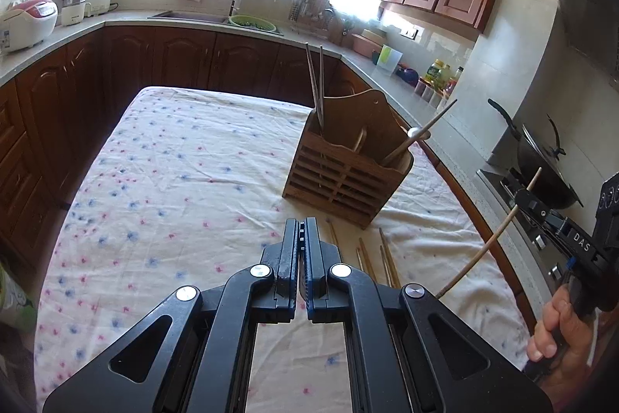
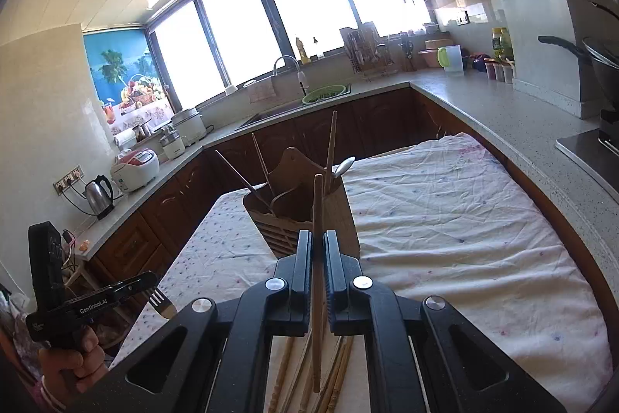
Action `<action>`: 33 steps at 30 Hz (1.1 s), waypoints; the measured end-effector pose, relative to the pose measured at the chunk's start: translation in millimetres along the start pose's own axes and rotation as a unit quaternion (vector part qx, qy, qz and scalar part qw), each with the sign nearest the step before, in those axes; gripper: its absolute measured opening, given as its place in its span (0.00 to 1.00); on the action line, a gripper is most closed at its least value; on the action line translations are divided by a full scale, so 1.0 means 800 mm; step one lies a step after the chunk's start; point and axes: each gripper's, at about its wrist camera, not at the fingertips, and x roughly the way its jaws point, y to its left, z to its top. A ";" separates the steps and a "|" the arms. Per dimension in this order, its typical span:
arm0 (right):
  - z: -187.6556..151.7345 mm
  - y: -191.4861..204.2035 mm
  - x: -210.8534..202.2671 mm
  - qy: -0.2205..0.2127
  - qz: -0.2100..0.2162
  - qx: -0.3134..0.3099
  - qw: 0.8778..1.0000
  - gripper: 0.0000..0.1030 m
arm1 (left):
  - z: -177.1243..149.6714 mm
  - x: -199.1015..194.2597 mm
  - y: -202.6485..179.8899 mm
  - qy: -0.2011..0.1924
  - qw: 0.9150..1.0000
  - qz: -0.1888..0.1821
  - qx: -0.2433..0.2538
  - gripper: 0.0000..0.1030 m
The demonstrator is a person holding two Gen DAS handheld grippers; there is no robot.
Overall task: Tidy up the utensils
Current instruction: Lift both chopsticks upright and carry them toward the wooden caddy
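A slatted wooden utensil holder (image 1: 344, 173) stands on the floral tablecloth (image 1: 185, 173); it also shows in the right wrist view (image 2: 305, 204). It holds two chopsticks (image 1: 315, 84), a spoon (image 1: 416, 136) and other utensils. Several loose chopsticks (image 1: 383, 262) lie on the cloth in front of it. My right gripper (image 2: 318, 242) is shut on one wooden chopstick (image 2: 317, 277), held upright just before the holder; it shows in the left view (image 1: 526, 198). My left gripper (image 1: 301, 231) is shut on a metal fork (image 2: 160, 300), whose tines show in the right view.
Kitchen counters wrap around the table: sink (image 1: 185, 15) and green colander (image 1: 253, 22) at the back, rice cooker (image 1: 27, 22) left, stove with wok (image 1: 541, 157) right. A kettle (image 2: 100, 196) stands on the left counter.
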 end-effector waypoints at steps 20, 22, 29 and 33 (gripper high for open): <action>0.038 0.006 -0.003 -0.049 0.013 0.001 0.999 0.06 | 0.096 -0.005 -0.002 -0.091 0.996 0.021 0.006 0.02; 0.051 0.009 -0.001 -0.063 0.015 -0.001 0.998 0.06 | 0.115 -0.004 -0.008 -0.111 0.993 0.026 0.014 0.02; 0.110 0.019 0.015 -0.131 0.017 -0.005 0.991 0.06 | 0.180 0.013 -0.023 -0.167 0.985 0.047 0.026 0.02; 0.134 0.029 0.035 -0.159 0.006 -0.016 0.987 0.06 | 0.202 0.044 -0.027 -0.175 0.982 0.065 0.030 0.02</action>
